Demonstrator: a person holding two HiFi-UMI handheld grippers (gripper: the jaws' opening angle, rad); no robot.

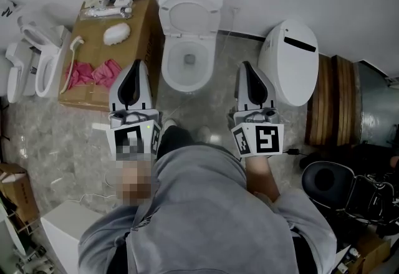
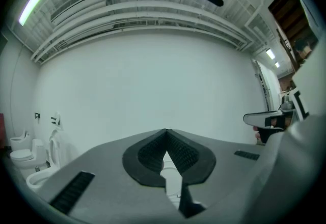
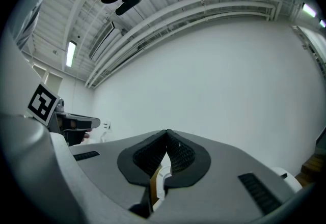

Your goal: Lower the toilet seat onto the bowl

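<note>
Toilet (image 1: 169,67) sits top-mid, seat (image 1: 164,17) up. L tool (image 1: 139,65) & R tool (image 1: 245,65) are both pressed together, holding nothing, one each side.

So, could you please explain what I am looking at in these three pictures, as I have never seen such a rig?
No robot here: a person holds a claw in each hand. The head view looks down from the person's head: left claw, right claw, both before a white toilet whose seat stands raised. A cardboard box with a pink cloth on it stands left of it. The other two pictures come from cameras riding on each claw, looking along its jaws at a white wall. Both claws are shut and hold nothing.
</note>
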